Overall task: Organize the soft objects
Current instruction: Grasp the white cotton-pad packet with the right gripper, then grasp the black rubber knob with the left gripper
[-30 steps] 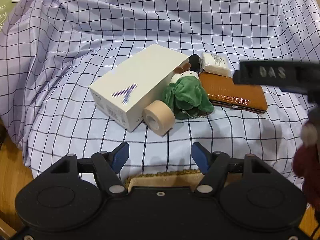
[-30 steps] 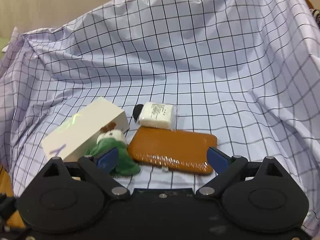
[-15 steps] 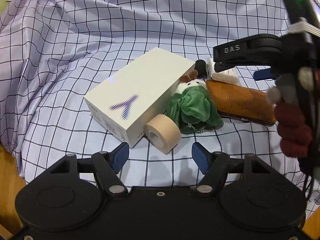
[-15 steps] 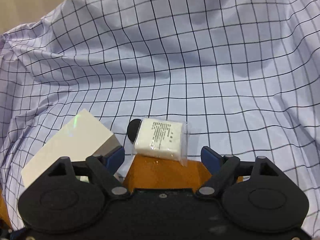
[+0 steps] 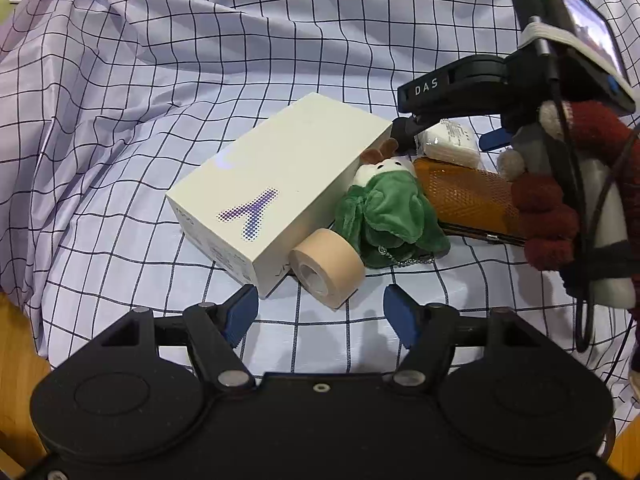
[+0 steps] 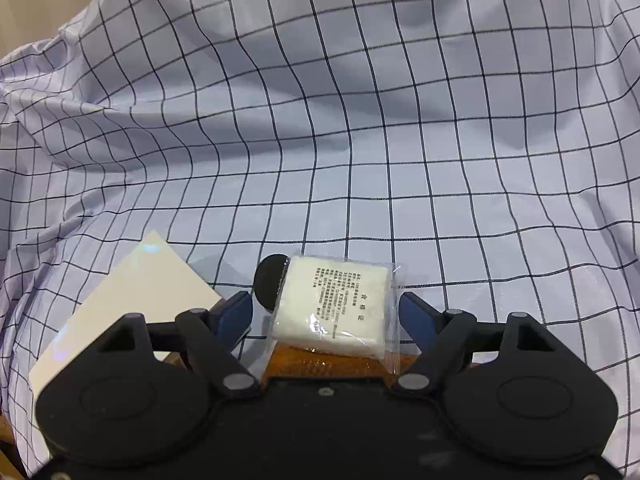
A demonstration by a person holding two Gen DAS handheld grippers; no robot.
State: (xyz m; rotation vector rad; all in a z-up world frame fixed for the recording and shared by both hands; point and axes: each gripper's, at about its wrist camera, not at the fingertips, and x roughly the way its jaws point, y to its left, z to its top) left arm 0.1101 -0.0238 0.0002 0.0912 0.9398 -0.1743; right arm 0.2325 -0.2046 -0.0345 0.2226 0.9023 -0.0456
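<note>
Grasp step: right tongs [image 6: 324, 314] closing around the white pad [image 6: 336, 308], not yet gripping; next, pinch and lift; left tongs [image 5: 316, 312] part-open, empty.

Right gripper [image 6: 325, 314] now astride white packet [image 6: 338, 306]

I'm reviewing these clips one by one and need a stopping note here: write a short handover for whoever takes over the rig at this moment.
Right gripper: jaws closing around the white wrapped packet; pads not yet pressing on it.
Left gripper: open and empty, near the tan tape roll.
Layout: packet rests on the far edge of the orange pouch; the green plush toy leans against the white box, all on the checked cloth.
Done: nothing visibly sorted.
Left: finish gripping the packet and place it, then handle the plush toy and the rest.
</note>
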